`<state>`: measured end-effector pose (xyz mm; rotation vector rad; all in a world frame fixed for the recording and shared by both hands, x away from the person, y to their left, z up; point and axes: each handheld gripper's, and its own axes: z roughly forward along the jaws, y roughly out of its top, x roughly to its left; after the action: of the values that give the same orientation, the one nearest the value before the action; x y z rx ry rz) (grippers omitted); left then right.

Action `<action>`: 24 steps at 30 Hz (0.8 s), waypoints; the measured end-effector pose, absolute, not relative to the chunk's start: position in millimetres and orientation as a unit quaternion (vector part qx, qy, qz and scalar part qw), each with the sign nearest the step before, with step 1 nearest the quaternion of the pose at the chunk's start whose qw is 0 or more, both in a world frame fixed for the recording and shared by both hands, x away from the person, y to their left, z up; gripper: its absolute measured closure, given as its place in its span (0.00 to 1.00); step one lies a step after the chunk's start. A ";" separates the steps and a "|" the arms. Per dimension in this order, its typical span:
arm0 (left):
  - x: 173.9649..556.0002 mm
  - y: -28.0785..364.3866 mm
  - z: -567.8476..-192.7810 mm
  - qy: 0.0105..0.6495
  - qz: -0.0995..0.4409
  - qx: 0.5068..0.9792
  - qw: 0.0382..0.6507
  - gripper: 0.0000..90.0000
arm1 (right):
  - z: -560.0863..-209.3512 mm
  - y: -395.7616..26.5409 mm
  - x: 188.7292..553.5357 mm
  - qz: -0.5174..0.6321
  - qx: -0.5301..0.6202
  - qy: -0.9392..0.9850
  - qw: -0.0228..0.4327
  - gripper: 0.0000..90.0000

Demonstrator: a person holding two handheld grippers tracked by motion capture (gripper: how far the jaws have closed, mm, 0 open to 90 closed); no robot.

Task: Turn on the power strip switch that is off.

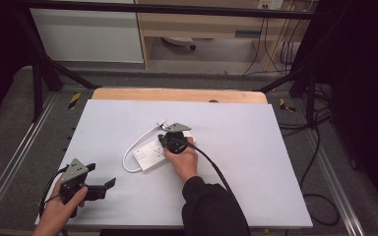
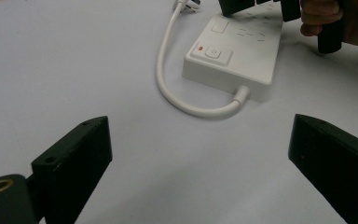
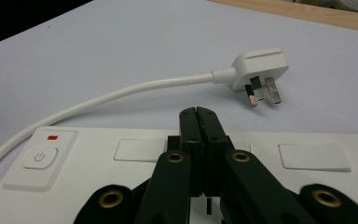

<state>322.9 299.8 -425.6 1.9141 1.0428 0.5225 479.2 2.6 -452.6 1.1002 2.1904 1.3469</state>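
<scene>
High view: my right hand-held gripper (image 1: 171, 139) sits over the white rectangular plastic power strip (image 1: 150, 154) near the middle of the white table (image 1: 256, 167). My left hand-held gripper (image 1: 103, 175) is well apart, near the table's front left corner, jaws spread wide with nothing between them.

Left gripper view: strip lies ahead, its white cable (image 2: 168, 84) looping to the left, red-marked power button (image 2: 212, 52) facing me.

Right gripper view: jaws pressed together over the strip's top face, gripping nothing. The white three-pin plug (image 3: 259, 71) lies just beyond on the table.
</scene>
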 end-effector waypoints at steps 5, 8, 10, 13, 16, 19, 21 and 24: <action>322.8 299.7 -425.7 0.420 0.209 0.767 0.437 0.07 | -452.6 2.5 479.6 0.475 0.391 0.770 0.170 1.00; 322.8 299.8 -425.6 0.418 0.209 0.769 0.436 0.07 | -452.3 2.5 480.3 0.474 0.389 0.771 0.172 1.00; 323.0 300.1 -425.7 0.419 0.209 0.769 0.435 0.07 | -452.0 2.1 480.6 0.473 0.389 0.772 0.172 1.00; 322.9 300.4 -425.6 0.419 0.209 0.769 0.435 0.07 | -451.6 0.9 481.2 0.473 0.392 0.771 0.171 1.00; 322.9 300.0 -425.7 0.419 0.209 0.769 0.435 0.07 | -451.4 0.9 481.1 0.473 0.394 0.769 0.171 1.00; 322.9 299.9 -425.7 0.419 0.209 0.769 0.435 0.07 | -451.2 1.8 480.6 0.474 0.391 0.770 0.172 1.00; 322.9 299.9 -425.7 0.419 0.209 0.769 0.435 0.07 | -450.3 2.0 480.1 0.476 0.393 0.768 0.169 1.00; 322.9 299.9 -425.7 0.419 0.209 0.769 0.435 0.07 | -448.7 1.8 479.9 0.477 0.393 0.768 0.170 1.00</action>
<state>322.9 299.9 -425.7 1.9143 1.0423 0.5196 479.9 1.8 -448.7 1.1165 2.1823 1.3547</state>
